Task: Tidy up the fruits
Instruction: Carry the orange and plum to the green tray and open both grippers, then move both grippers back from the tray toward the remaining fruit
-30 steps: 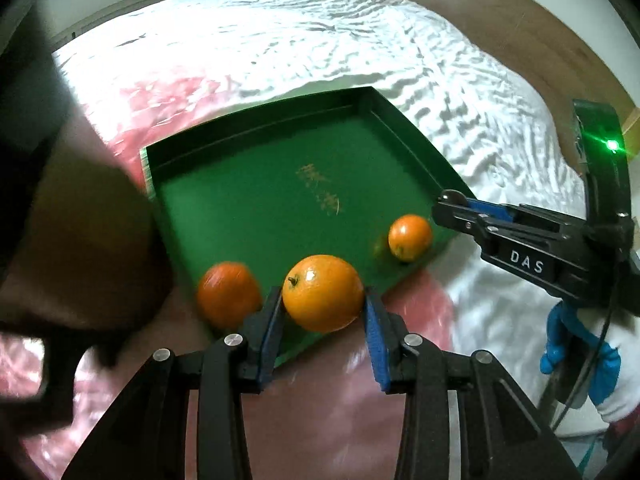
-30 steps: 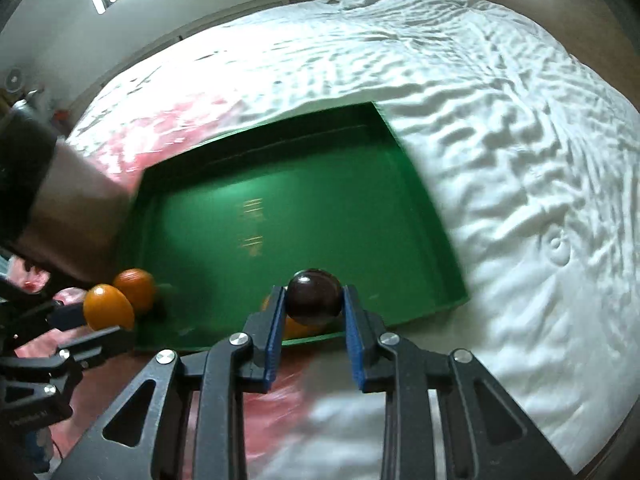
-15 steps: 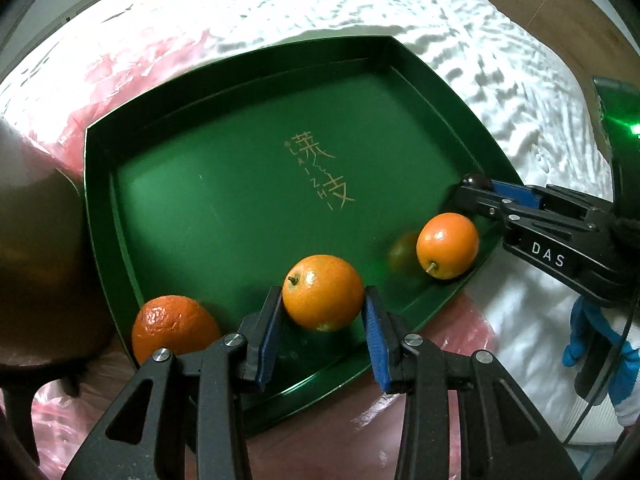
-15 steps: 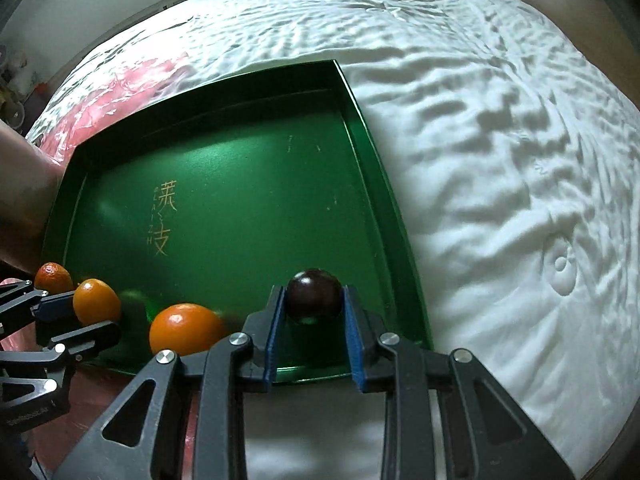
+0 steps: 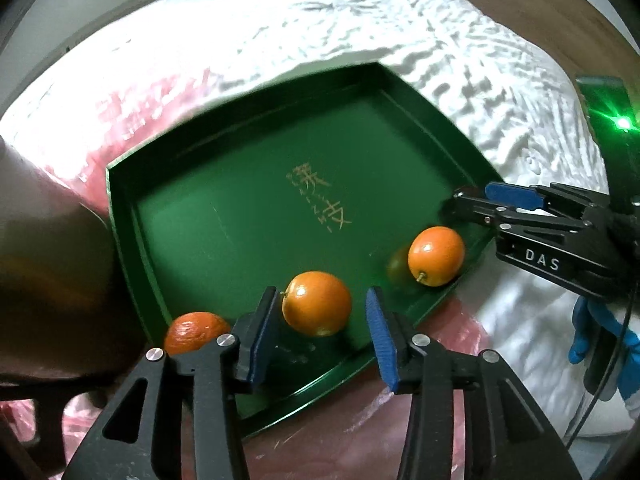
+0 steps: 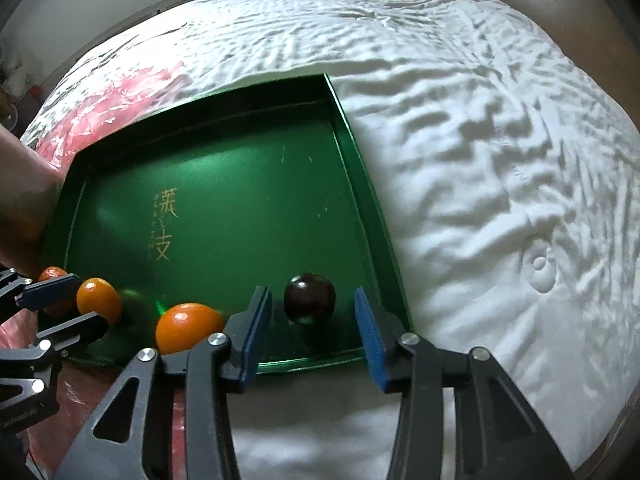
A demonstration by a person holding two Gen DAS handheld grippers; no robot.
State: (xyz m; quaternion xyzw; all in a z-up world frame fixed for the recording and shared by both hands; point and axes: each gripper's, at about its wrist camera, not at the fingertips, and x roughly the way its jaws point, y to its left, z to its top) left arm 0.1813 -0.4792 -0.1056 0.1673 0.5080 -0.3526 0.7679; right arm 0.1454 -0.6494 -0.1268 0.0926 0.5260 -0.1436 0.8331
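A green tray (image 5: pixel 120 216) with gold characters lies on the bed. My left gripper (image 5: pixel 320 294) hangs over its near edge with its jaws opening. An orange (image 5: pixel 316 304) rests on the tray between the pads, clear of both. A second orange (image 5: pixel 436 256) lies to its right, and a redder one (image 5: pixel 196 330) sits in the near left corner. My right gripper (image 6: pixel 311 292) is also opening over the tray's (image 6: pixel 352 160) near right corner. A dark plum (image 6: pixel 310 298) stands free between its blue pads (image 6: pixel 368 336). The oranges (image 6: pixel 188 326) show at its left.
A rumpled white quilt (image 6: pixel 480 160) surrounds the tray, with a pink plastic sheet (image 5: pixel 140 92) under its left and near sides. A person's forearm (image 5: pixel 48 260) crosses the left edge. A blue glove (image 5: pixel 592 336) shows at the right. Wooden floor (image 5: pixel 560 8) lies beyond the bed.
Both grippers came down over the tray and opened. The left one let go of its orange and the right one let go of the plum; both fruits now rest on the tray.
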